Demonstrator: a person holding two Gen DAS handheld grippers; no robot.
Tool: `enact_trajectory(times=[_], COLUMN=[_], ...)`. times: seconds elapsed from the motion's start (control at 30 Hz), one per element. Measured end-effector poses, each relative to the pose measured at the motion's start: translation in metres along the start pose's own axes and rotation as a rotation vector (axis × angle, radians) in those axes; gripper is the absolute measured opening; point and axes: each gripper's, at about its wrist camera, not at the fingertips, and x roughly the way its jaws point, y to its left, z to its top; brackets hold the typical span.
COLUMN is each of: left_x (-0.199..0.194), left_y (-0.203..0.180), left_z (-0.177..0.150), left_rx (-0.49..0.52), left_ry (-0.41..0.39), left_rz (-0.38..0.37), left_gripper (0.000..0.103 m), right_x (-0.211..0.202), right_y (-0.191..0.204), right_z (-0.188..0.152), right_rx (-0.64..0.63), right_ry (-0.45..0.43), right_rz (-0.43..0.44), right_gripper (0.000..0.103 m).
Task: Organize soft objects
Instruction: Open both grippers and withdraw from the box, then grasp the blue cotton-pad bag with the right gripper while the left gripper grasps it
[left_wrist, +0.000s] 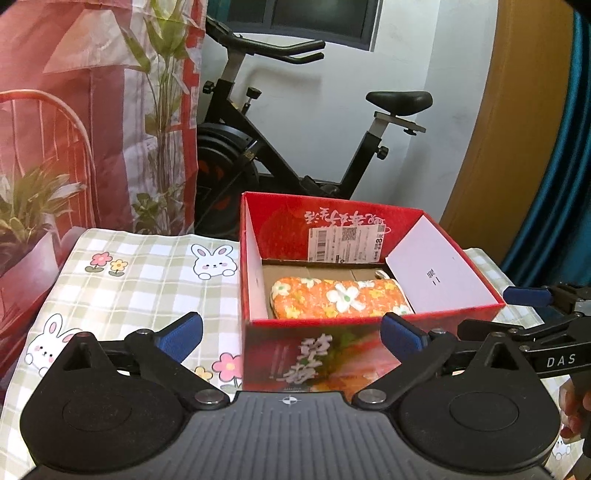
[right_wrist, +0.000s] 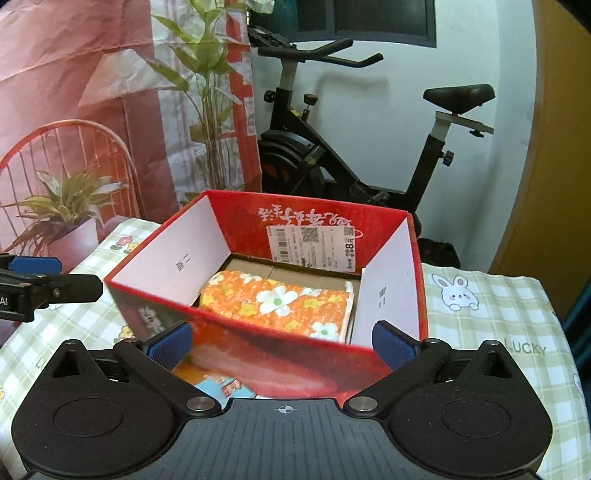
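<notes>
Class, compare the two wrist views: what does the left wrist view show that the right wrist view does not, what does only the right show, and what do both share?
Only the left wrist view: the left gripper close up with jaws open, and a hand at the right edge.
Only the right wrist view: the right gripper close up with jaws open, the word LUCKY on the tablecloth, and a picture card beneath the box.
Both: the red box holding the folded orange floral cloth, a shipping label on its far inner wall, the exercise bike behind.

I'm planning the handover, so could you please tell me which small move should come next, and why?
Probably draw both claws back: the folded orange floral towel already lies inside the red box, and the left claw and right claw stand open, holding nothing.
</notes>
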Motion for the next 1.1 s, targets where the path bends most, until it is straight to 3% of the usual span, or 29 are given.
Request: enact_trajectory(times=[0.43,1.1], left_x=[-0.024,-0.032], left_y=[-0.008,-0.007], left_z=[-0.032,-0.070], left_rx=[0.030,0.015], left_ry=[-0.018,-0.015], left_rz=[0.005,-0.019], left_gripper=[0.103,0.103], right_x=[-0.030,-0.042], right_y=[0.011,0.011], right_z=[-0.037,-0.086], right_rx=[0.046,0.098], right_ry=[-0.042,-0.045], right_rz=[0.012,0.023], right_gripper=[0.103,0.103])
